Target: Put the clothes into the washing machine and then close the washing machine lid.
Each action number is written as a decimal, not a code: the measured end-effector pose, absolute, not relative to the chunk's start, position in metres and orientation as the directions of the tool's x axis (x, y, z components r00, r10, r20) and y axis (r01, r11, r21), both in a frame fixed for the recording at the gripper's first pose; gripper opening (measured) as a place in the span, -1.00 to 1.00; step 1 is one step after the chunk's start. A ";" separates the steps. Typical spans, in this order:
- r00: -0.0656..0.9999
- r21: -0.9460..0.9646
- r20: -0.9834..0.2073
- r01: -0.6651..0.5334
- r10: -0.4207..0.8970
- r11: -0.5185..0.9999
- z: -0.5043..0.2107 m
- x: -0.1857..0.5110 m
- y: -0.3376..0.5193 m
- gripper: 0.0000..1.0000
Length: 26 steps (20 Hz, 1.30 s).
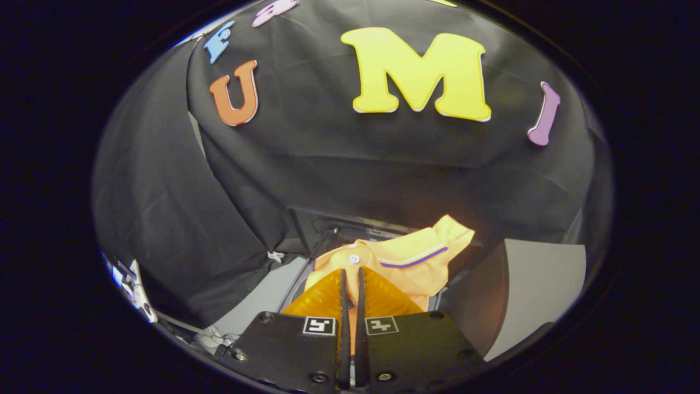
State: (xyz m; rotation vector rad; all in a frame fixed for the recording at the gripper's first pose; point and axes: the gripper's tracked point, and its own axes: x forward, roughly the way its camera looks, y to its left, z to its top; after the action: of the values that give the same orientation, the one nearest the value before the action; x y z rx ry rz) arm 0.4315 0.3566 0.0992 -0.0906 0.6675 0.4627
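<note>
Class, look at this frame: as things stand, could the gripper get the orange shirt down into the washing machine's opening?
Probably yes. The gripper is closed on the orange shirt, its fingers nearly together with fabric between them. The washing machine shows as a dark opening just beyond the shirt, and nothing visible lies between them.

the tool point(351, 273) is clamped on an orange shirt point(407, 260), its fingers nearly together, the cloth bunched just ahead above the dark washing machine opening point(322, 227).
</note>
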 end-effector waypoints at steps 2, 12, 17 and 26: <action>0.682 0.052 -0.634 -0.432 0.364 0.900 0.075 0.431 0.359 -0.87; 0.588 0.104 -0.735 -0.393 0.337 0.913 -0.036 0.429 0.377 -0.87; 0.565 0.108 -0.771 -0.338 0.293 0.935 -0.082 0.442 0.378 -0.87; 0.519 0.157 -0.827 -0.154 0.215 0.976 -0.155 0.463 0.363 -0.87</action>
State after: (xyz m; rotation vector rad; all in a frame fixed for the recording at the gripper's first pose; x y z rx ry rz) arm 0.4633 0.3630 -0.1547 0.0660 1.0012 0.2217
